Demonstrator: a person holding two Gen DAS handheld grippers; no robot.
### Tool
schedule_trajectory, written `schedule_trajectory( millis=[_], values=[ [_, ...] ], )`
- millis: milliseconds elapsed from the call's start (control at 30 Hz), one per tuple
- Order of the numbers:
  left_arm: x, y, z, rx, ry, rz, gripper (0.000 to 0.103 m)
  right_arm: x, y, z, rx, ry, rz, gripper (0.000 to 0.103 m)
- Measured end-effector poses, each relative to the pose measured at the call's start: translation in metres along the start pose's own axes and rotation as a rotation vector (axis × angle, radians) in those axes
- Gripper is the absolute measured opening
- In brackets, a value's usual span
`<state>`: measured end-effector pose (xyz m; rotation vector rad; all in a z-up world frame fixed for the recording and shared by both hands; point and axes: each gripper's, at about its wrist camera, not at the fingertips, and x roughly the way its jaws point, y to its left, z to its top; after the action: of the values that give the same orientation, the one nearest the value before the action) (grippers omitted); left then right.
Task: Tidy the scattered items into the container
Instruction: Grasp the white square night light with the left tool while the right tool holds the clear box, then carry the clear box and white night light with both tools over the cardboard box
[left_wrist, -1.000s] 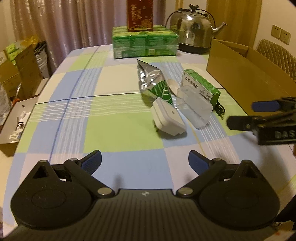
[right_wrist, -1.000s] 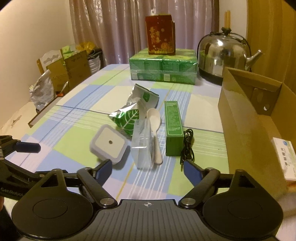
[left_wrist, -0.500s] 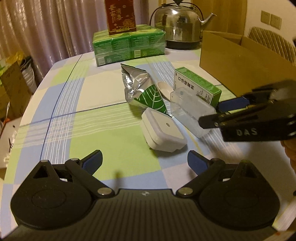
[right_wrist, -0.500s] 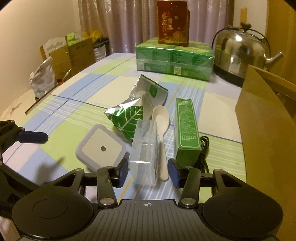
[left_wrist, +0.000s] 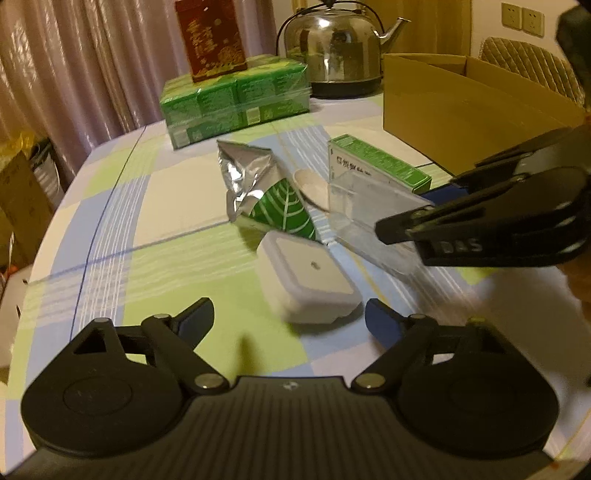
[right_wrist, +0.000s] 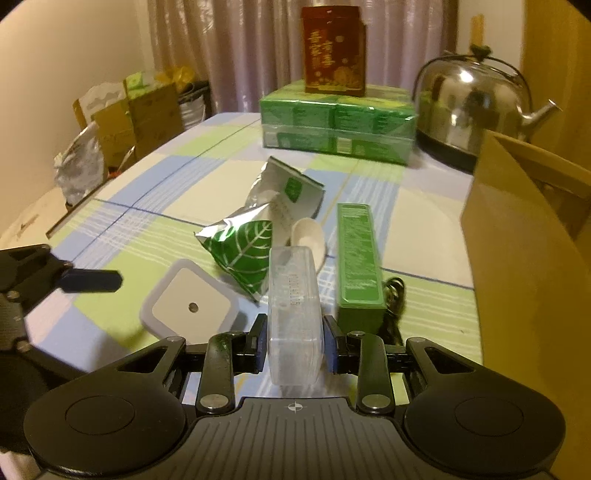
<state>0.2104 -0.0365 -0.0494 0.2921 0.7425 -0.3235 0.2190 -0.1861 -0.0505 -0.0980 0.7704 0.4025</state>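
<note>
Right gripper (right_wrist: 294, 345): sitting low centre of its own frame, its jaws have just been closing and are now pressing both sides of the clear plastic case (right_wrist: 293, 314), so it is grasping the case.
Left gripper (left_wrist: 290, 319): at the bottom centre of its frame, its jaws have just been narrowing a little but are standing apart with nothing between them; the white square box (left_wrist: 306, 282) is lying just ahead of the gap, untouched.
What has changed: a second ago the right gripper was wide and short of the case; now it is clamped on the case's near end. I judge the pick is secured and the lift toward the container comes next.
Container: the cardboard box (right_wrist: 524, 236) is standing at the right edge of the right-wrist frame, its near wall rising well above the table.
Other clutter: the green carton (right_wrist: 358, 258) is lying just right of the case, the white spoon (right_wrist: 308, 234) and leaf-print foil bag (right_wrist: 240, 249) just behind it, and a black cable (right_wrist: 393, 302) is beside the carton.
Open room: the checked tablecloth (left_wrist: 166, 266) is bare toward the left of the left-wrist frame.
Edges to mind: the case will need lifting clear of the carton and over the cardboard wall.
</note>
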Motion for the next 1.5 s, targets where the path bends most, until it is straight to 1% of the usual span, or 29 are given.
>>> schedule_trajectory(
  millis=[67, 167, 300, 400, 433, 467, 533, 633, 733, 867, 933, 1067, 1233, 1300, 1400, 1500],
  values=[
    [0.002, -0.008, 0.003, 0.03, -0.014, 0.006, 0.086, -0.006, -0.004, -0.003, 0.009, -0.003, -0.004, 0.027],
    [0.01, -0.022, 0.007, 0.089, -0.012, 0.03, 0.086, -0.012, -0.008, -0.008, 0.026, -0.004, -0.01, 0.027],
    [0.022, -0.036, 0.011, 0.146, 0.003, 0.089, 0.085, -0.016, -0.014, -0.014, 0.036, -0.003, -0.021, 0.027],
    [0.031, -0.039, 0.012, 0.151, 0.02, 0.12, 0.08, -0.016, -0.017, -0.017, 0.043, 0.0, -0.024, 0.027],
    [0.033, -0.04, 0.011, 0.154, 0.026, 0.13, 0.074, -0.016, -0.017, -0.018, 0.044, 0.0, -0.024, 0.027],
    [0.034, -0.04, 0.011, 0.157, 0.03, 0.139, 0.07, -0.017, -0.017, -0.018, 0.044, 0.0, -0.024, 0.027],
    [0.034, -0.039, 0.009, 0.154, 0.031, 0.144, 0.068, -0.018, -0.017, -0.019, 0.048, 0.001, -0.02, 0.027],
    [0.027, -0.035, 0.006, 0.135, 0.035, 0.133, 0.066, -0.022, -0.017, -0.02, 0.051, 0.001, -0.017, 0.027],
    [0.012, -0.032, -0.001, 0.111, 0.045, 0.113, 0.066, -0.03, -0.013, -0.023, 0.054, -0.003, -0.015, 0.027],
    [-0.019, -0.027, -0.019, 0.028, 0.06, 0.021, 0.065, -0.045, -0.006, -0.033, 0.053, 0.003, -0.018, 0.027],
    [-0.034, -0.027, -0.028, -0.006, 0.067, -0.006, 0.065, -0.053, -0.002, -0.042, 0.056, 0.013, -0.018, 0.027],
    [-0.053, -0.03, -0.048, -0.035, 0.081, -0.015, 0.062, -0.065, 0.005, -0.059, 0.065, 0.035, -0.024, 0.027],
    [-0.06, -0.036, -0.061, -0.031, 0.072, 0.038, 0.062, -0.072, 0.01, -0.073, 0.079, 0.043, -0.034, 0.027],
    [-0.061, -0.04, -0.061, -0.011, 0.06, 0.068, 0.063, -0.074, 0.011, -0.075, 0.082, 0.039, -0.037, 0.027],
    [-0.057, -0.046, -0.057, 0.045, 0.051, 0.11, 0.066, -0.074, 0.013, -0.076, 0.073, 0.037, -0.039, 0.027],
    [-0.054, -0.047, -0.055, 0.061, 0.048, 0.132, 0.066, -0.074, 0.013, -0.076, 0.072, 0.032, -0.042, 0.027]
  ],
)
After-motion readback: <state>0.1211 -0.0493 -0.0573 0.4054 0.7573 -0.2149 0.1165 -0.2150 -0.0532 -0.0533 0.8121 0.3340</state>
